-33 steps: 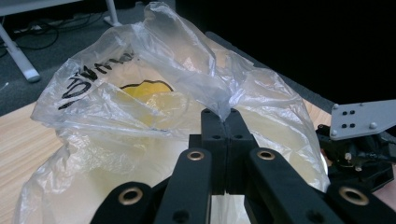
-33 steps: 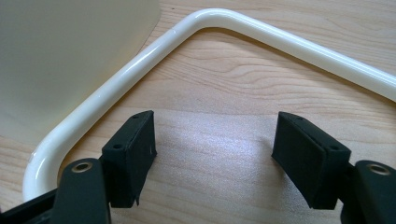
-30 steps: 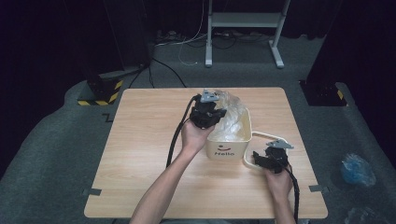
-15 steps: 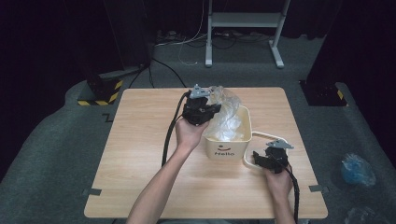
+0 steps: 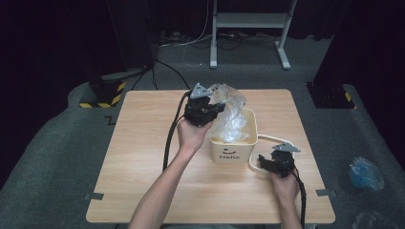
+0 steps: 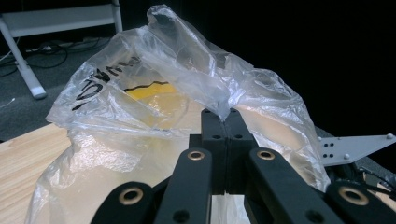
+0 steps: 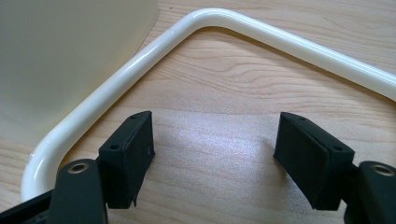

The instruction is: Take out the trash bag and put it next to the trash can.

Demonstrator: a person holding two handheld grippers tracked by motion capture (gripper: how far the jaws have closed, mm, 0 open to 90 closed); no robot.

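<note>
The left gripper [image 5: 216,106], clamped on the crinkled clear plastic bag [image 5: 230,114], held it directly above the cream plastic bucket [image 5: 232,150].

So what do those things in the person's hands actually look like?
Each tool is a chunky black device: the left tool and the right tool each carry a grey three-cornered plate on top and trail a thick black cable. Up close, the flat black fingers hang on black link bars with brass-coloured pivots. The forearms are bare, no sleeves.

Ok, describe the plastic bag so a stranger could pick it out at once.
On the wooden table, find the cream bin marked "Hello". The clear crinkled plastic bag billows from its top, pinched in the left claw; nothing else there is transparent.
</note>
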